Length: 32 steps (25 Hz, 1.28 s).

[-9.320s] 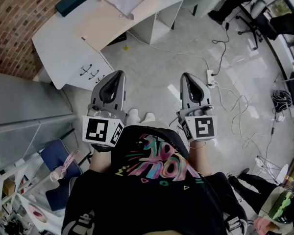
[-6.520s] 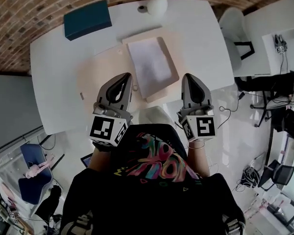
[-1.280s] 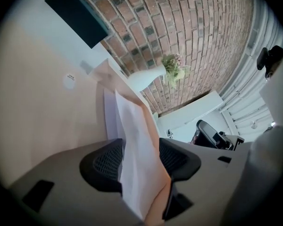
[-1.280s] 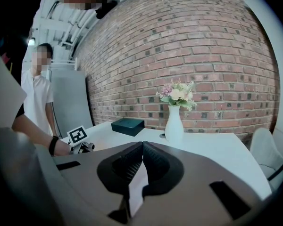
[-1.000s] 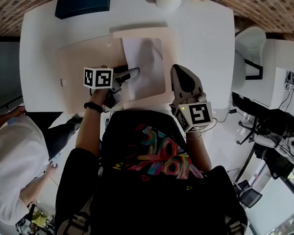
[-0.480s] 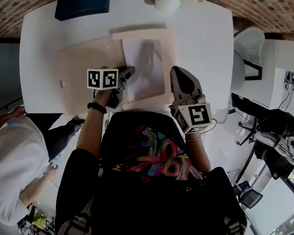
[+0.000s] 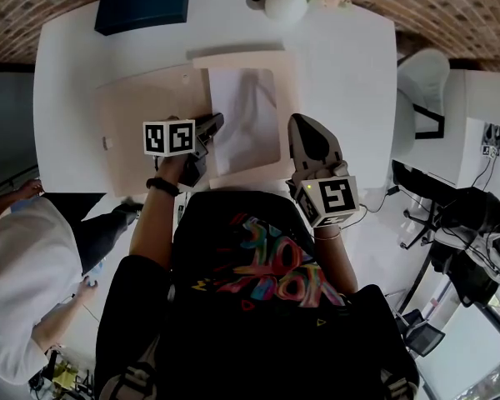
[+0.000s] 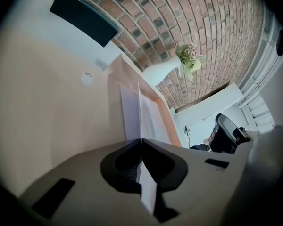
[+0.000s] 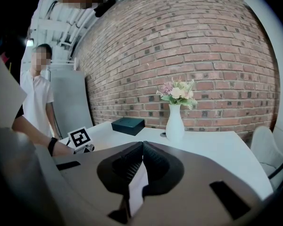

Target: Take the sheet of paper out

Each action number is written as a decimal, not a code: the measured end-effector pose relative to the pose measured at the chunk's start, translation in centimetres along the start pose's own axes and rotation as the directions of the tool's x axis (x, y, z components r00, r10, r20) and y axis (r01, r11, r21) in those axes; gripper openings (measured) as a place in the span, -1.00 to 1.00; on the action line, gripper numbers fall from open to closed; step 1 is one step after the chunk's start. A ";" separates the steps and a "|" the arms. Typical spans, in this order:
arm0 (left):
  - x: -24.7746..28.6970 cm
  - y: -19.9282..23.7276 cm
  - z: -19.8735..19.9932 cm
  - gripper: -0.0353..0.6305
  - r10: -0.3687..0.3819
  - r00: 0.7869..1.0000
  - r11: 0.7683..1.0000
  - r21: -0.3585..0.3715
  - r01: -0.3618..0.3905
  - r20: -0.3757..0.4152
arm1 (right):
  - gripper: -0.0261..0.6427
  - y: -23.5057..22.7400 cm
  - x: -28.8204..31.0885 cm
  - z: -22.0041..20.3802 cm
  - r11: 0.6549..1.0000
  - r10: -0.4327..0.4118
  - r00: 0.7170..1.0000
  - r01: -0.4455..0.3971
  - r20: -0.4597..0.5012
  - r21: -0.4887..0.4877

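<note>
A white sheet of paper (image 7: 252,115) lies in a shallow beige folder box (image 7: 288,98) whose lid (image 7: 142,132) is spread flat to the left on the white table (image 7: 350,65). My left gripper (image 7: 213,122) is at the sheet's left edge, and its jaws are closing fully on that edge. In the left gripper view the left gripper (image 8: 141,140) has its jaws together, and the sheet (image 8: 151,114) rises in a crease up to them. My right gripper (image 7: 305,125) hovers by the box's near right corner, shut and empty. The right gripper (image 9: 142,143) points over the table.
A dark teal box (image 7: 142,2) and a white vase of flowers (image 7: 285,2) stand at the table's far side by the brick wall. A person in a white shirt (image 7: 25,257) stands at the left. A white chair (image 7: 421,82) is at the right.
My left gripper's jaws went from open to shut on the sheet's left edge, and the gripper drew slightly left. The right gripper has not moved.
</note>
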<state>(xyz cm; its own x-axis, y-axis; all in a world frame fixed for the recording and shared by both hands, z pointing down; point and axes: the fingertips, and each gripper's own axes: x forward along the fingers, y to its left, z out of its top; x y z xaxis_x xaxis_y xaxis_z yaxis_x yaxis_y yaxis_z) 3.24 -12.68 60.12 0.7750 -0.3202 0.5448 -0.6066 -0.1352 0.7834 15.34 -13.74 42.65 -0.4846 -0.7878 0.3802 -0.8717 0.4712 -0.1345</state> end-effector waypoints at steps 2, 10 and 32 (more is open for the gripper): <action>-0.6 0.0 0.2 -0.82 -0.008 1.000 1.000 -0.008 0.008 0.014 | -0.86 0.0 0.2 0.1 1.000 0.003 1.000 -0.003 -0.001 -0.003; -4.3 0.6 1.0 -0.82 -0.009 0.994 1.000 -0.027 0.011 0.104 | -0.86 0.9 0.8 0.6 0.999 0.028 1.000 -0.028 -0.001 -0.023; -15.2 1.3 0.5 -0.82 0.078 0.947 0.997 -0.037 -0.069 0.313 | -0.86 4.3 1.4 0.6 0.989 0.104 0.992 -0.111 -0.077 -0.093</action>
<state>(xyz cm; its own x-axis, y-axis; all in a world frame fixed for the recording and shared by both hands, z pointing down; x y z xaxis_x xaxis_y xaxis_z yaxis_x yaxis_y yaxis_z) -9.38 -8.50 52.71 0.6312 -0.6068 0.4831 -0.6520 -0.0778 0.7542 10.84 -13.01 42.02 -0.5655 -0.7015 0.4337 -0.8019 0.5906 -0.0903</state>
